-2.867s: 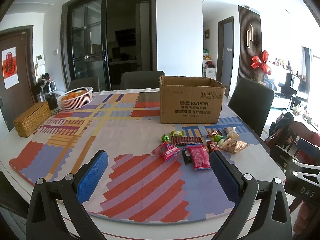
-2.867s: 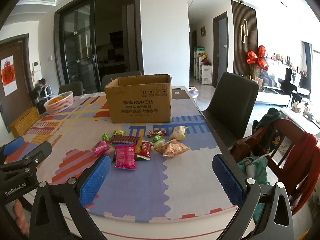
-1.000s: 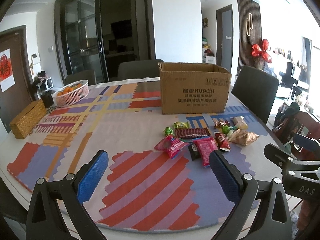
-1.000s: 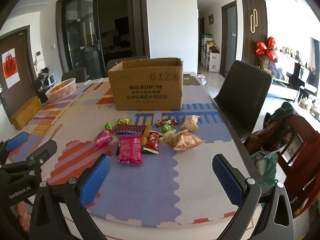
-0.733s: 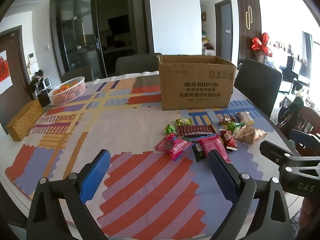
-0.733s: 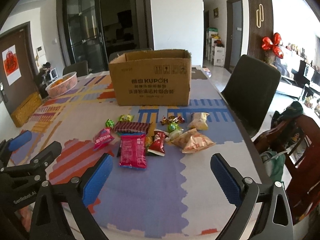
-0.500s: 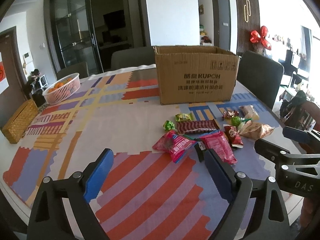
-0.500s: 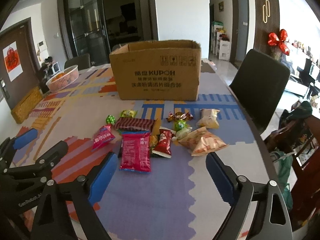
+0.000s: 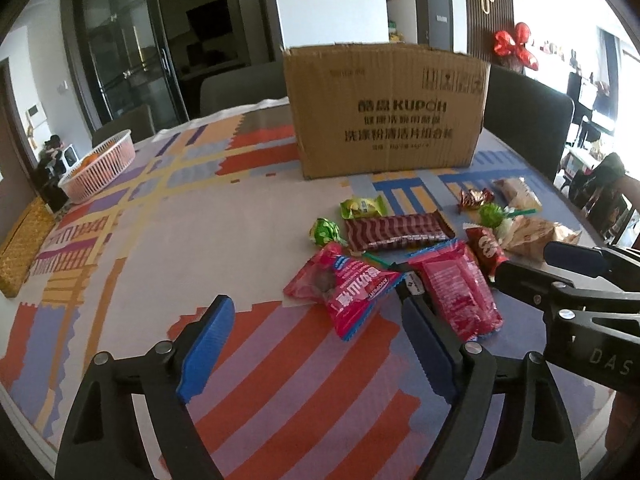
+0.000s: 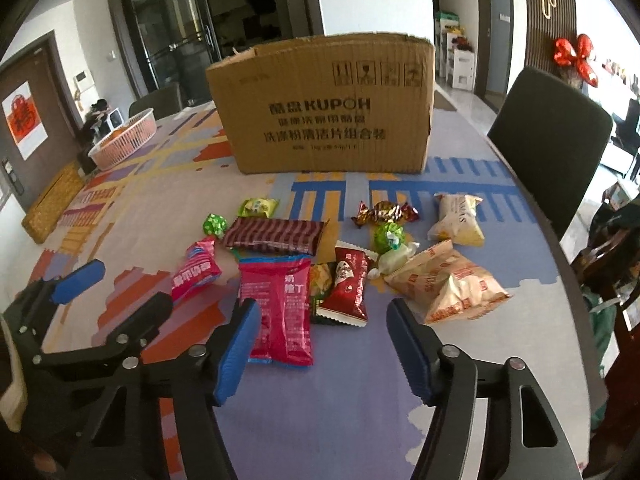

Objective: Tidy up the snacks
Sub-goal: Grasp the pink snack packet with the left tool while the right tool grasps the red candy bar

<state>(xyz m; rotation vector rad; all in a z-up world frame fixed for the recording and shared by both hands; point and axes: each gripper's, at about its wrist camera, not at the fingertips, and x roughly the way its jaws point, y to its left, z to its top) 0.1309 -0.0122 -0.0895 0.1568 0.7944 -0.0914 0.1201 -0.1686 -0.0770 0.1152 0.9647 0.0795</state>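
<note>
Several snack packets lie on the patterned table in front of an open cardboard box, also in the right wrist view. My left gripper is open, just short of a small pink packet. My right gripper is open, just short of a small red packet, with a large pink packet by its left finger. A long striped bar, a tan chip bag, a pale bag and wrapped candies lie around them.
A pink fruit basket and a woven box stand at the table's far left. A dark chair stands at the right edge, another behind the table. The table edge curves close on the right.
Both grippers have moved forward and down toward the snack pile, which now looks much larger and closer. Both stay open, their jaws slightly narrower than before. The snacks have not moved.
</note>
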